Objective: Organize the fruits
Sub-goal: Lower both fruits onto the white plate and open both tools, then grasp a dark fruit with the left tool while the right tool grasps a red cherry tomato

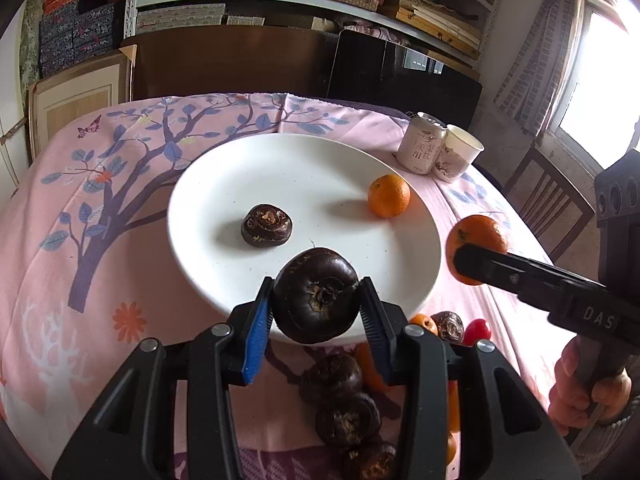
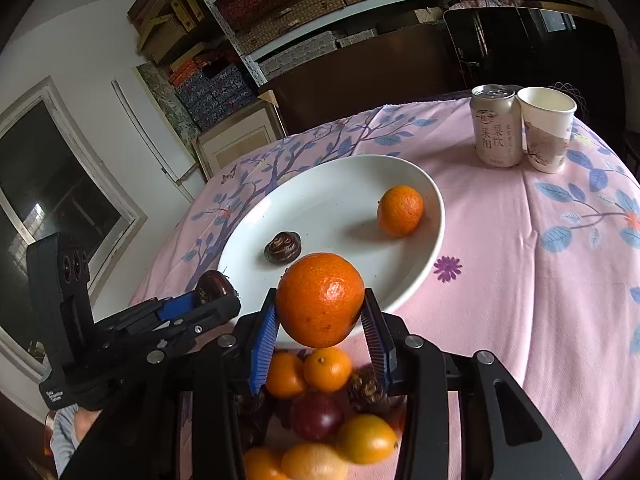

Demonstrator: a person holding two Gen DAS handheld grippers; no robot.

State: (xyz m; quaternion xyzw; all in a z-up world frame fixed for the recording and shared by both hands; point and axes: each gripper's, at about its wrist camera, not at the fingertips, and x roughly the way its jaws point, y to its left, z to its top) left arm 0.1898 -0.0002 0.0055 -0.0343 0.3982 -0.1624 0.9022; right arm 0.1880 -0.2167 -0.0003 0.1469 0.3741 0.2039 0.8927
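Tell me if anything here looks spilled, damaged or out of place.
Nothing stands out. The white plate sits flat holding one water chestnut and one orange. The can and paper cup stand upright, nothing spilled.

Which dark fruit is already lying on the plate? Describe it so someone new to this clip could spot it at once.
Find the white plate on the pink floral tablecloth. Near its middle lies a small dark brown water chestnut, well left of the orange by the plate's right rim. Unlike the larger chestnut clamped in the left gripper, it rests free on the plate.
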